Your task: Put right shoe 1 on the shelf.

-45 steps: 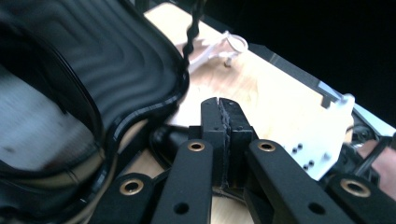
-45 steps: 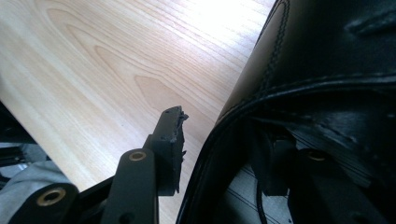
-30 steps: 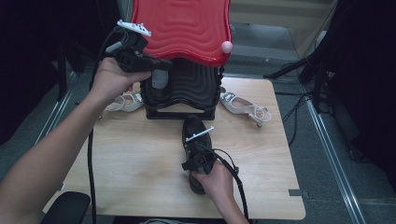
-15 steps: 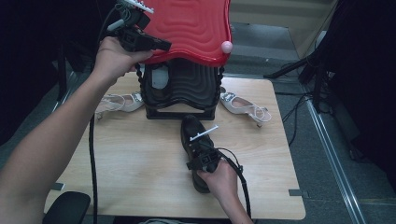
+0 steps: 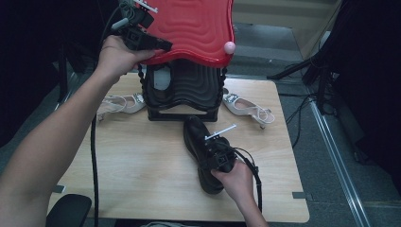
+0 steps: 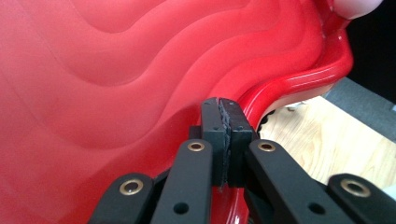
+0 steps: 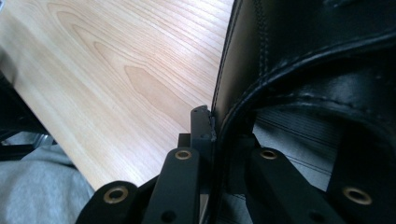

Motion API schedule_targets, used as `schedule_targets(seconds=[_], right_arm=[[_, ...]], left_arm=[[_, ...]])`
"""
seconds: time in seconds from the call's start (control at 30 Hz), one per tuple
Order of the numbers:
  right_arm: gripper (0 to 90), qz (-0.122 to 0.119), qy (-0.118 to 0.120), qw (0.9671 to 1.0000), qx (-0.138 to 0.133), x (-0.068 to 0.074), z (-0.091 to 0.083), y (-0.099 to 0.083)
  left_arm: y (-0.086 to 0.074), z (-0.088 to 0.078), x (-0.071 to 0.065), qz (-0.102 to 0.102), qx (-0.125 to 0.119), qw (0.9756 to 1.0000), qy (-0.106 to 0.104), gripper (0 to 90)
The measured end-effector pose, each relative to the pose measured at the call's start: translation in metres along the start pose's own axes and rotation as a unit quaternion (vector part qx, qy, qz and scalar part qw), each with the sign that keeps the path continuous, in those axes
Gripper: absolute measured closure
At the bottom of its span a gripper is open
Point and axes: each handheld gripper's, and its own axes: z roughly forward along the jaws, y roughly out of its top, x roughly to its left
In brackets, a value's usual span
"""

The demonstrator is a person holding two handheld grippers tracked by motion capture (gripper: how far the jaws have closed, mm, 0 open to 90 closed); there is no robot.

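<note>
My left gripper (image 5: 158, 46) pinched the red lid (image 5: 198, 28) up while my right gripper (image 5: 218, 153) closed on the black shoe's (image 5: 201, 142) collar; I needed firm grip before lifting off counter (image 5: 142, 170).

Light wooden table (image 5: 142, 184), black shoe (image 5: 198, 137), two white heeled sandals (image 5: 248, 108), black stand (image 5: 182, 92)

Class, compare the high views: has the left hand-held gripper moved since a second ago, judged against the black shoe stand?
Yes. The left hand-held gripper has gone up and away from the black shoe stand, lifting the red lid by its edge.
</note>
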Motion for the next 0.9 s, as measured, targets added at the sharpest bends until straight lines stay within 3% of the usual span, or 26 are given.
schedule_targets(seconds=[0.1,0.5,0.9], right_arm=[[87.7,-0.001,-0.004,1.0000,-0.008,-0.004,-0.008,-0.001],[87.8,0.022,0.034,0.9980,-0.048,-0.021,-0.034,0.002],[87.6,0.020,0.049,0.9971,-0.055,-0.012,-0.064,0.006]], left_arm=[[0.000,0.001,0.001,-0.002,-0.003,1.0000,-0.004,90.0],[0.000,0.001,-0.001,0.010,-0.003,0.9999,0.003,90.0],[0.000,0.001,-0.001,0.009,-0.003,1.0000,0.002,90.0]])
